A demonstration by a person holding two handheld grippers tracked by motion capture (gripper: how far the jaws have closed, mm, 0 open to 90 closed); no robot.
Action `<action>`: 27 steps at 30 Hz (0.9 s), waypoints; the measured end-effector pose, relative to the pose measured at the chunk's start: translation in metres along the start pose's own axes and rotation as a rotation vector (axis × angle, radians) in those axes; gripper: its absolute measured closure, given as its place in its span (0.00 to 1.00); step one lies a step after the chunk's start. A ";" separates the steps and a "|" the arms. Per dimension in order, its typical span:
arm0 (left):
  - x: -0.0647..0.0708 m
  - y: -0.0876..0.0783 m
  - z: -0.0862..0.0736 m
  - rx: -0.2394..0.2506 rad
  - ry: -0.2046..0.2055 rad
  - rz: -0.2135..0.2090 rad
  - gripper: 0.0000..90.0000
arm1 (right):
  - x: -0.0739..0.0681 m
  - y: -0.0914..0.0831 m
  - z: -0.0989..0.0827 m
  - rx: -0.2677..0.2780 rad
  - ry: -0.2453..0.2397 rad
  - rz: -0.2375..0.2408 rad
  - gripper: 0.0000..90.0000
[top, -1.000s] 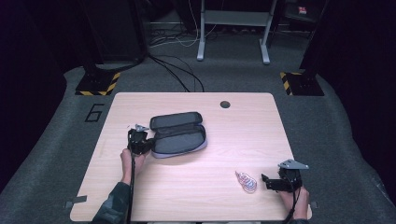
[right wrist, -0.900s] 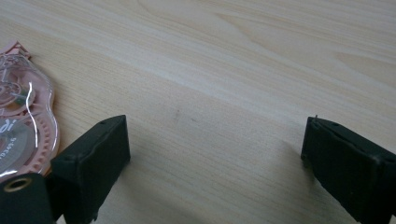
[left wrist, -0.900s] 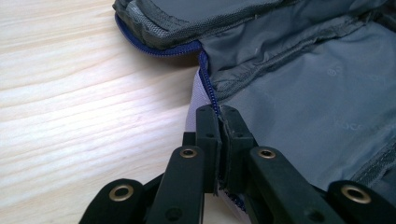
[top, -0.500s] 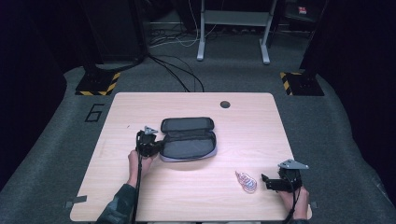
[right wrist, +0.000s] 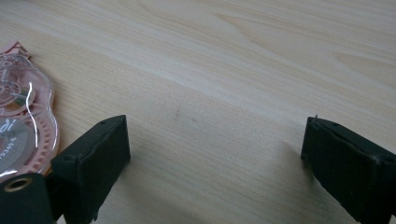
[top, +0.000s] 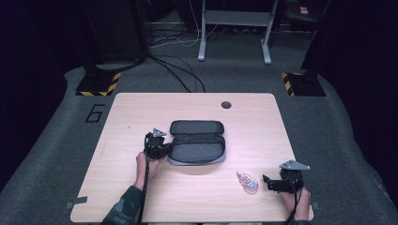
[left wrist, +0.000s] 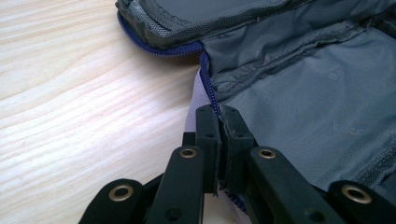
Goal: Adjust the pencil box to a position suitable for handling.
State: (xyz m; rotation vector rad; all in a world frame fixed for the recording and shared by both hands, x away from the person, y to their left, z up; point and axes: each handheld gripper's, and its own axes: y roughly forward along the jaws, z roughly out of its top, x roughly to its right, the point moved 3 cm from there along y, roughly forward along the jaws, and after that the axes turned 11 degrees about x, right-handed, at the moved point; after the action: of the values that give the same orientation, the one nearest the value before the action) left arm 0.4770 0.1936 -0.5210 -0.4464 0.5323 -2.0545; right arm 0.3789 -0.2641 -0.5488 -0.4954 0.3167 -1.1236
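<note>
Open grey pouch — inside bare

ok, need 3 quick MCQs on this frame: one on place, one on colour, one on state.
1. Where does the correction tape dispenser lie?
A. inside the case
B. on the table, between the case and the right gripper
C. by the table's round hole

2. What colour is the zipper of the pencil case?
A. blue
B. red
C. yellow

3. How is the left gripper?
A. wide open above the case
B. shut on the case's edge
C. lying on the floor

Answers: 1 B, it sits just left of the right gripper. 2 A, blue teeth show. 3 B, the fingers pinch the zipper edge.
</note>
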 end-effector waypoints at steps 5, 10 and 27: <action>0.006 0.004 0.002 -0.004 0.007 -0.017 0.96 | 0.000 0.000 0.000 0.001 0.001 0.000 0.08; 0.011 0.008 0.004 -0.006 0.019 -0.028 0.96 | 0.000 0.000 0.000 0.001 0.000 0.001 0.08; 0.008 -0.009 0.009 0.019 -0.006 -0.041 0.20 | 0.000 0.000 0.000 0.000 0.001 0.002 0.09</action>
State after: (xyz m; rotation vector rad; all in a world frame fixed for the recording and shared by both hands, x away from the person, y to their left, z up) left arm 0.4712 0.1893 -0.5082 -0.4558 0.5028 -2.0952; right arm 0.3789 -0.2642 -0.5488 -0.4942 0.3174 -1.1220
